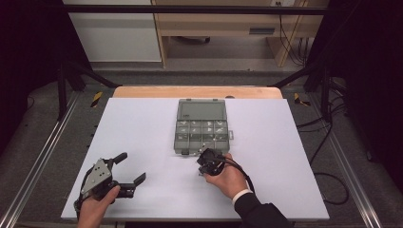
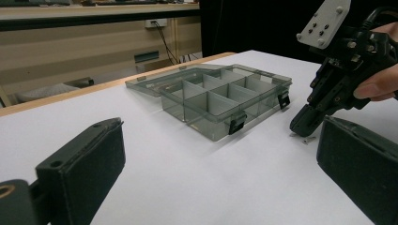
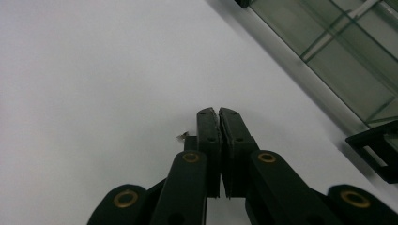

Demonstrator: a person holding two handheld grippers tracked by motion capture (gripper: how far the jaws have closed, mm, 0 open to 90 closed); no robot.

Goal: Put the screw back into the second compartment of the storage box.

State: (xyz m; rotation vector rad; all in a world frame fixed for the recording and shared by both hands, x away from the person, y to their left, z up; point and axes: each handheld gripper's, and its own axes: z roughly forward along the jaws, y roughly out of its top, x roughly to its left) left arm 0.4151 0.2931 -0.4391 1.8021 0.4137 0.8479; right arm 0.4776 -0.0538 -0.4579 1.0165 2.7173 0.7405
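Nearest the person, at the bottom left of the high view, the left hand holds the left gripper low over the white table, its 2 jaws spread wide with nothing between them; in the left gripper view the same 2 black pads stand far apart at either edge, with bare table between. A little farther in and right of centre, the right hand, in a dark sleeve with a white cuff, tips the right gripper down toward the table just in front of the organizer box. Its jaws are pressed together: the right gripper view shows the 2 fingers closed flat against each other, with only a thin seam between them. Just beside the closed tips lies a tiny screw on the table; it looks to be outside the jaws rather than pinched, though it is too small to be sure. The left gripper view shows the same small part lying on the table just under the right gripper's lowered tip. Beyond that sits the clear grey box, open, its lid laid flat on the far side, its near half split into 8 compartments in 2 rows of 4, with 2 black latches on the near wall. Small pale bits lie in several compartments, too blurred to identify.
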